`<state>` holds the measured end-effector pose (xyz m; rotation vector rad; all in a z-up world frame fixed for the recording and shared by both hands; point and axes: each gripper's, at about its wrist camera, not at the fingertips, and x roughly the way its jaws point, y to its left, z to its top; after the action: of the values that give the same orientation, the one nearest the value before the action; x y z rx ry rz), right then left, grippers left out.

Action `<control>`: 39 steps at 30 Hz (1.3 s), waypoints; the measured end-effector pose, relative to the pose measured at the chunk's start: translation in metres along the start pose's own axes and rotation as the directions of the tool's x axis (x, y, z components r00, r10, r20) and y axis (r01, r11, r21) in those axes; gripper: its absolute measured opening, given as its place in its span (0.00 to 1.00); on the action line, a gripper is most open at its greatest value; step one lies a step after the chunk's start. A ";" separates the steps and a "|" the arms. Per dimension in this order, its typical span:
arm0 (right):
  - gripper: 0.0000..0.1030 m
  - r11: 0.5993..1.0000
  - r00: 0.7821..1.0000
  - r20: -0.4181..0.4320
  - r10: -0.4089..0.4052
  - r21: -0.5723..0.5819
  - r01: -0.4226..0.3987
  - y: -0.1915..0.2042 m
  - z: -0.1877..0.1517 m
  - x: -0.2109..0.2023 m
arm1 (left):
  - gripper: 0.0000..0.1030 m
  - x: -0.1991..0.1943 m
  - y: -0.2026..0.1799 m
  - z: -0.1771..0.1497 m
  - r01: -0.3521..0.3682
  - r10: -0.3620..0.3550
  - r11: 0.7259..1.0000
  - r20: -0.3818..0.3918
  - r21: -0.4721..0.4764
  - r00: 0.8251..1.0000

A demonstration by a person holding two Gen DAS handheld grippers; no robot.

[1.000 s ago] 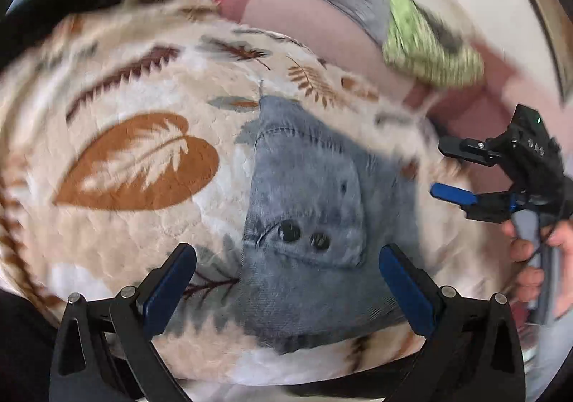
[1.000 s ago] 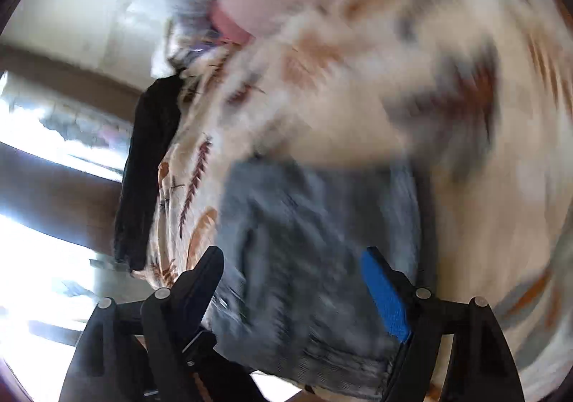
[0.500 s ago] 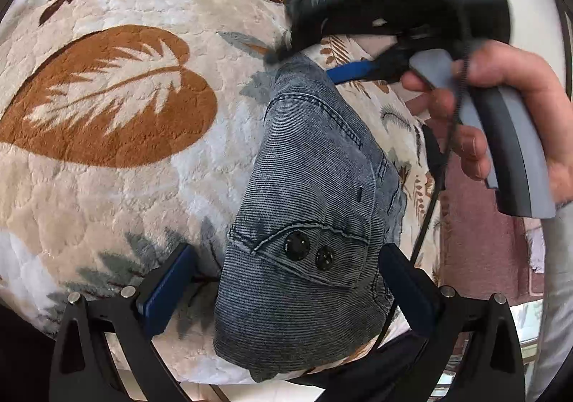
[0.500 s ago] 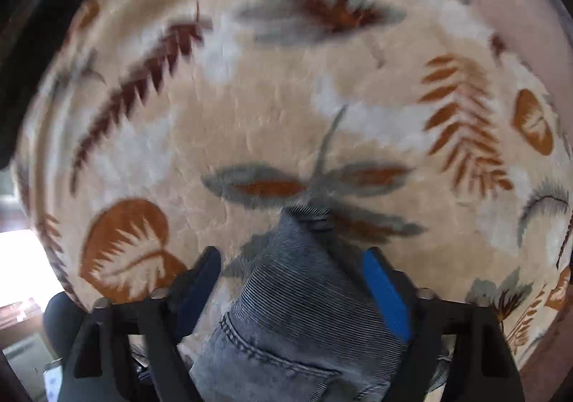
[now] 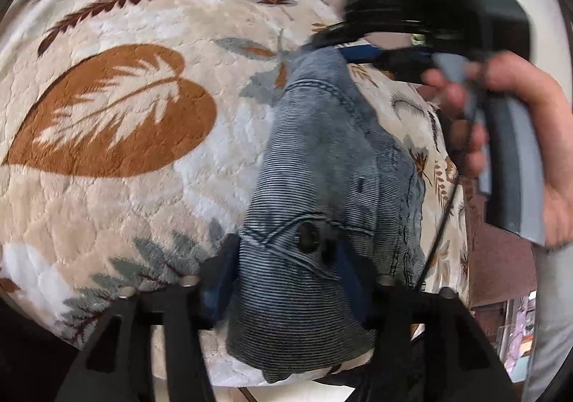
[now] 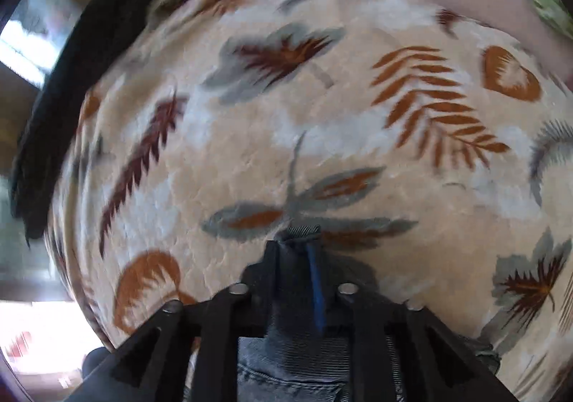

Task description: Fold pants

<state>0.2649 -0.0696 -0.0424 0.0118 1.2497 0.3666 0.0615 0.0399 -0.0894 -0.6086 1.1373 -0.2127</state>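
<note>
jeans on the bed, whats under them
The leaf-print blanket shows all around the jeans, which lie on it. Whatever sits directly beneath the denim is covered and cannot be seen.

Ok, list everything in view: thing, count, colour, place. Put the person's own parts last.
pants: one, blue-grey denim, bunched lengthwise on the blanket between the two hand-held grippers
buttons: two, dark, on the pants near the left hand-held gripper
blanket: one, cream with brown, rust and grey leaf print, spread under the pants
dark cloth: one, black, at the blanket's far left edge in the right wrist view
left hand-held gripper: one, black with blue pads, jaws closing around the buttoned end of the pants
right hand-held gripper: one, black with blue pads, pinching the other end of the pants, jaws easing open
hand: one, holding the right hand-held gripper's grey handle
</note>
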 end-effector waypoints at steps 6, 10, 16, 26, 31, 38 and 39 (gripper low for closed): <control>0.43 0.992 0.989 0.078 0.124 0.017 -0.126 -0.033 -0.058 -0.076 | 0.71 -0.027 0.009 -0.003 0.023 -0.021 0.999 0.046 -0.032 0.999; 0.68 0.982 0.985 0.067 0.157 0.097 -0.163 -0.068 -0.120 -0.070 | 0.75 -0.021 0.007 -0.006 -0.006 0.006 1.000 0.037 -0.021 0.999; 0.68 0.969 0.987 0.065 0.149 0.188 -0.158 -0.110 -0.173 -0.055 | 0.75 -0.018 -0.017 -0.021 -0.114 0.110 0.988 0.037 0.101 0.993; 0.76 0.992 0.975 0.220 0.040 0.107 -0.065 -0.097 -0.265 -0.062 | 0.82 -0.012 -0.020 -0.031 -0.263 0.253 0.954 0.085 0.143 0.964; 0.77 0.980 0.947 0.306 0.095 0.138 -0.143 -0.106 -0.265 -0.100 | 0.82 -0.029 -0.034 -0.026 -0.300 0.278 0.937 0.141 0.177 0.950; 0.77 0.948 0.915 0.376 0.150 0.207 -0.240 -0.114 -0.284 -0.100 | 0.82 -0.036 -0.040 -0.030 -0.329 0.301 0.924 0.164 0.192 0.940; 0.77 0.944 0.904 0.399 0.157 0.207 -0.255 -0.114 -0.287 -0.103 | 0.82 -0.036 -0.038 -0.032 -0.330 0.302 0.925 0.160 0.190 0.940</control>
<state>0.0013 -0.2600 -0.0633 0.4237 0.9042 0.3648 0.0234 0.0139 -0.0487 -0.2369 1.0547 -0.0159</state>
